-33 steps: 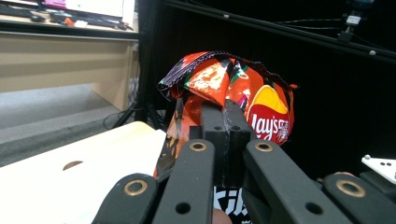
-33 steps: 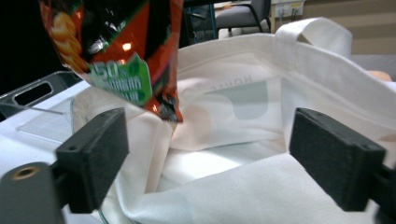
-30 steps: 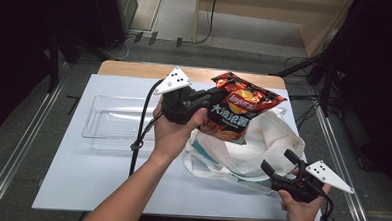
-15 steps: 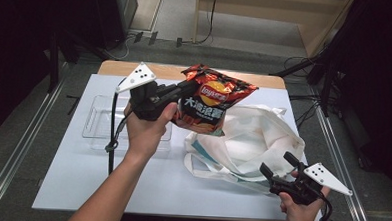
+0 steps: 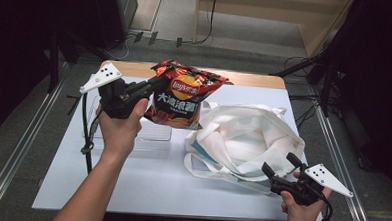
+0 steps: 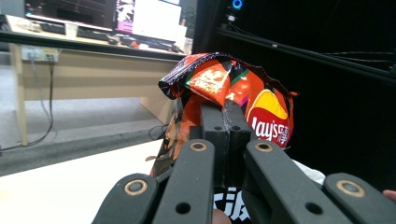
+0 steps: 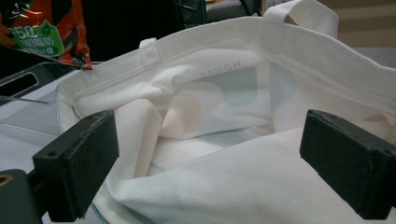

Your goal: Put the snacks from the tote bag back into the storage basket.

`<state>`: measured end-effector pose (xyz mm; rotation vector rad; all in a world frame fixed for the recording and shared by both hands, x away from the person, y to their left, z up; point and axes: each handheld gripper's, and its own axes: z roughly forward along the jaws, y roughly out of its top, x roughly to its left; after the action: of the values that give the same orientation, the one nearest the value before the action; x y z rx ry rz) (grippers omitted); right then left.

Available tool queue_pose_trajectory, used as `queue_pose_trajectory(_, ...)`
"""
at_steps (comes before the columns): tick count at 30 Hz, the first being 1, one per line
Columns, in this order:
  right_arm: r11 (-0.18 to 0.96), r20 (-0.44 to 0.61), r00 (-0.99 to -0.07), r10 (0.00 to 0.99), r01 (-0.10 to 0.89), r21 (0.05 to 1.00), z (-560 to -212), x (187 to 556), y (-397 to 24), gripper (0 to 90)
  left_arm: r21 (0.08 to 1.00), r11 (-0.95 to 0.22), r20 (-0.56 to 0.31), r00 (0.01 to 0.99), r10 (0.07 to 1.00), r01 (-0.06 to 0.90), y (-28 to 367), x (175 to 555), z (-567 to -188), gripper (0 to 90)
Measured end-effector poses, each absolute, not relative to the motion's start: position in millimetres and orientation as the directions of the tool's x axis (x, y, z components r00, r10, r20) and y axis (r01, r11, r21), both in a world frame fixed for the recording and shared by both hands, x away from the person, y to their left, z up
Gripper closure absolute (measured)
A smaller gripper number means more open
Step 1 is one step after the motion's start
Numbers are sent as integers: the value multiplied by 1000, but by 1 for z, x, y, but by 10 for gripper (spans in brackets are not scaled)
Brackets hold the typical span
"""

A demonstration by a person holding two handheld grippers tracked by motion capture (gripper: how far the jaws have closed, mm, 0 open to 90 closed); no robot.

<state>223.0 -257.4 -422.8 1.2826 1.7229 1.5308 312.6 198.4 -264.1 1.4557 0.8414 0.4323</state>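
Chip bag (image 5: 180, 94) pinched at its edge by left gripper (image 5: 155, 84), held off the table above clear tray (image 5: 155, 135), beside tote (image 5: 242, 140). Right gripper (image 5: 277, 166) jaws spread, empty, at tote mouth. Bag likely light, crinkly, crushable; grip the seam, not the puffed middle

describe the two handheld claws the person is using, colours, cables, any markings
Both the left claw and right claw are black with two flat-padded jaws. Each carries a pale grey three-cornered plate dotted with small dark marks, and a black cable trails from each. Brass-coloured rivets show at the jaw pivots. Forearms are bare, no sleeves.
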Motion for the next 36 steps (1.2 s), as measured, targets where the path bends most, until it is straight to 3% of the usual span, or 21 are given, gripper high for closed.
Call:
queue_pose_trajectory(23, -59, 196, -434, 879, 311, 949, -424, 223, -252, 47, 954, 185, -286, 535, 795, 235, 274, 315, -279, 900)
queue_pose_trajectory(36, -56, 195, -433, 880, 314, 948, -425, 223, -251, 47, 944, 178, -298, 483, 823, 279, 288, 327, -313, 900)
